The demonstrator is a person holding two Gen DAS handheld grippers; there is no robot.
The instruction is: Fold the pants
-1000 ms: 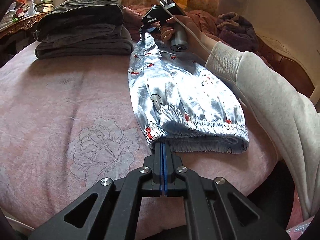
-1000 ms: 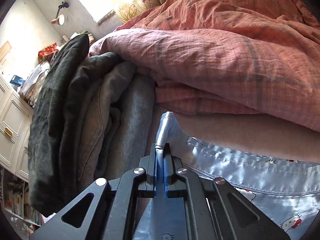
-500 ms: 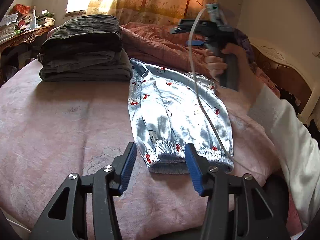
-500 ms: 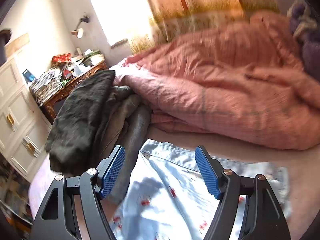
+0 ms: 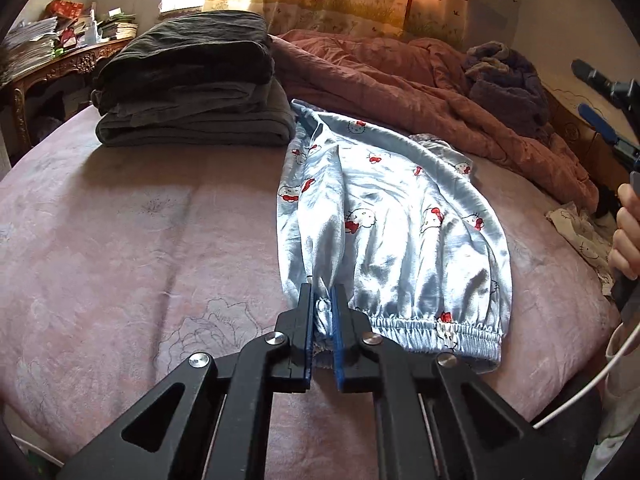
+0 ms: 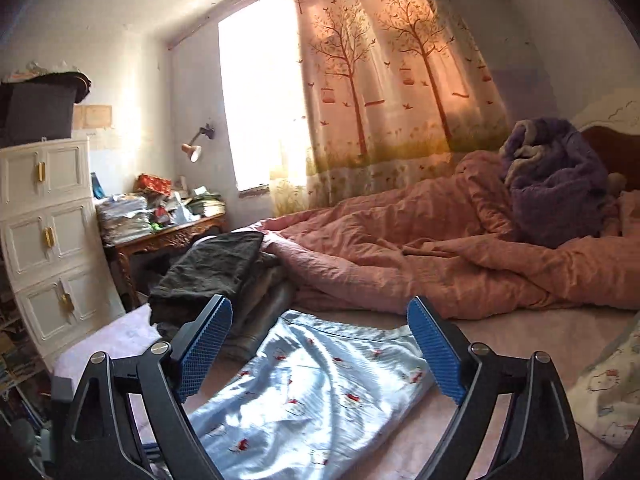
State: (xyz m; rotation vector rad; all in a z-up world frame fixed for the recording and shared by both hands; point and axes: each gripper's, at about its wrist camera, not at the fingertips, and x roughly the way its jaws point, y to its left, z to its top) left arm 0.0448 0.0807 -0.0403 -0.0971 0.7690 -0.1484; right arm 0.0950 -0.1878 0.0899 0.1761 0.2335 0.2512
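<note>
Pinching the pants (image 5: 384, 216) waistband corner with our left tool (image 5: 321, 320), our right tool (image 6: 320, 344) wide apart above, we next grab the far end.

stack of folded dark clothes (image 5: 192, 84) beside rumpled pink quilt (image 5: 400, 76), tree-print curtain (image 6: 392, 92) behind

Daylight floods through the window (image 6: 256, 92), which is blown out to plain white in the right wrist view, and glows orange through the curtain (image 6: 384, 80). The satin pants (image 5: 392, 220) carry bright sheen streaks. The folded stack (image 5: 192, 80) casts a soft shadow on the bed (image 5: 120, 240). Both views bend strongly at the edges, with black corners; focus is sharp throughout.
</note>
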